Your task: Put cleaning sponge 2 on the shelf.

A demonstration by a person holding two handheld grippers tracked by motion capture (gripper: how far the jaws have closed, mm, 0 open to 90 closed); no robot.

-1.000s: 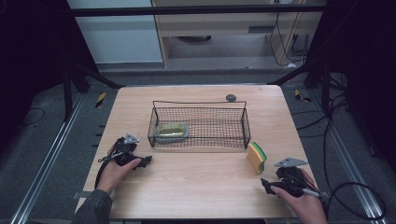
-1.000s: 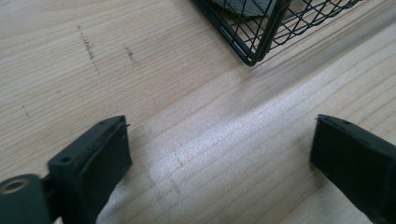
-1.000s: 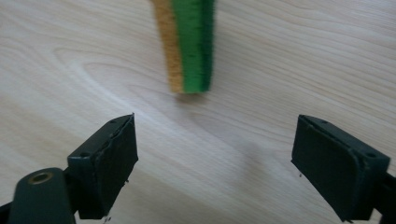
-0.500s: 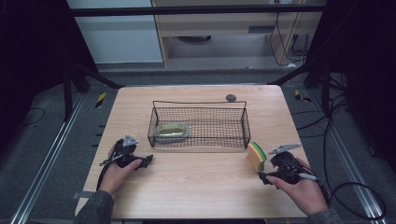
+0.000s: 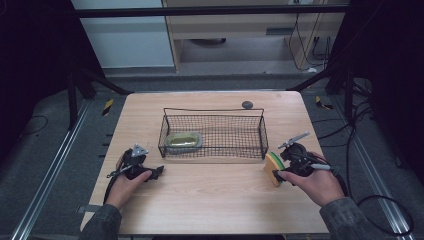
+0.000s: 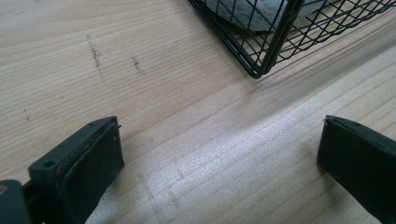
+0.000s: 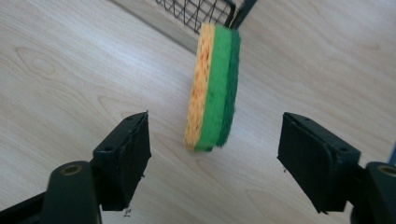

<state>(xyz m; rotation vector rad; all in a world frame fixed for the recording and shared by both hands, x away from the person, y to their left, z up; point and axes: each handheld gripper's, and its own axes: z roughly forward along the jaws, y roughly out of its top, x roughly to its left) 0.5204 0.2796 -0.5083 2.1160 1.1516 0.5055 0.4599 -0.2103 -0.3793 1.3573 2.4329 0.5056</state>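
1. While the left tool (image 5: 159, 171) rests on the table (image 5: 210, 205) near the basket's left front corner, we note its jaws spread wide with nothing between them; only bare wood lies in the gap.
2. We see the wire basket (image 5: 213, 111) mid-table with one item already in it at the left end, a flat greenish piece on a grey one (image 5: 184, 140), too small for us to name.
3. We find the sponge (image 5: 273, 169), yellow with a green face, standing on edge on the table just off the basket's right front corner, outside it.
4. We read the right tool (image 5: 279, 175) as released but narrowing: its jaws have just been closing, the sponge sits ahead between them, pads clear of it.
5. We judge the work early: sponge ungrasped, lift and drop into the basket left.
6. Views compared: the right tool's view (image 7: 212, 154) shows daylight on both sides of the sponge (image 7: 212, 88), which the high view cannot settle; the high view alone gives us the basket's contents and a small dark object (image 5: 247, 104) behind it.
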